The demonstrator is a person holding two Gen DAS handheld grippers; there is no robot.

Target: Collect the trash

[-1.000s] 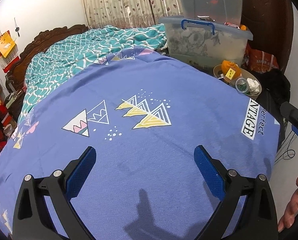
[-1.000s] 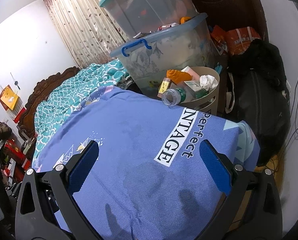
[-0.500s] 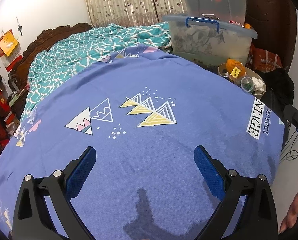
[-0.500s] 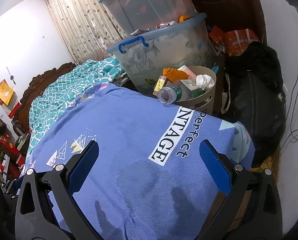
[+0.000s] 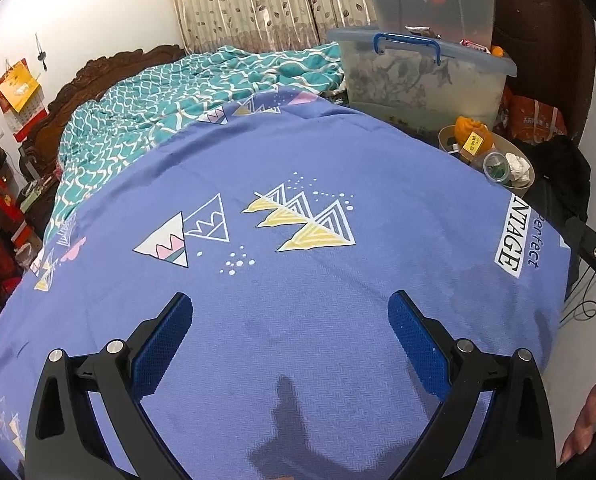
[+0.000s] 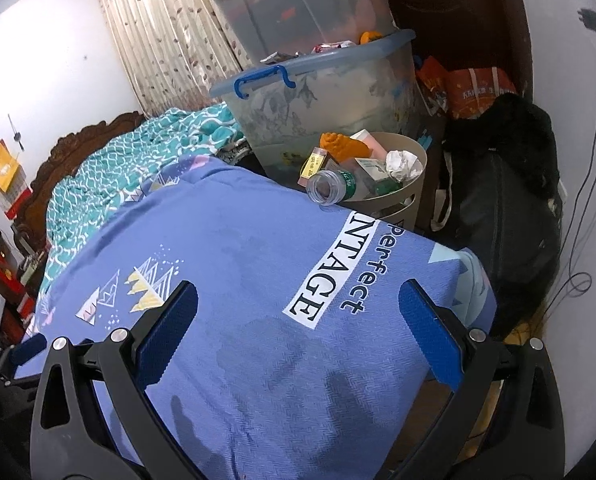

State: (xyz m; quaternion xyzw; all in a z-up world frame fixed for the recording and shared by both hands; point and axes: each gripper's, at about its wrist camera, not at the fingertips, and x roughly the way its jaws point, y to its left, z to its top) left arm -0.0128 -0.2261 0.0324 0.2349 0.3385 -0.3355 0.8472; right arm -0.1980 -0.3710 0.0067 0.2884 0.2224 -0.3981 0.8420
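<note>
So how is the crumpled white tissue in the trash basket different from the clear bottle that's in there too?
The crumpled tissue is opaque white and balled up, with no fixed shape; the clear bottle is see-through and rigid, with a green label. The tissue sits inside the basket near its far side, while the bottle lies tipped, its open mouth jutting over the rim toward the blue bedspread. Both rest on top of the heaped trash, and neither tool touches them.

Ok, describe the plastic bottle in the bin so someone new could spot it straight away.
Find the big clear storage tub with blue handles beside the bed. In front of it stands a round beige bin full of trash. The bottle lies tilted over the bin's rim: clear, green-labelled, uncapped, its open mouth facing the blue bedsheet.
</note>
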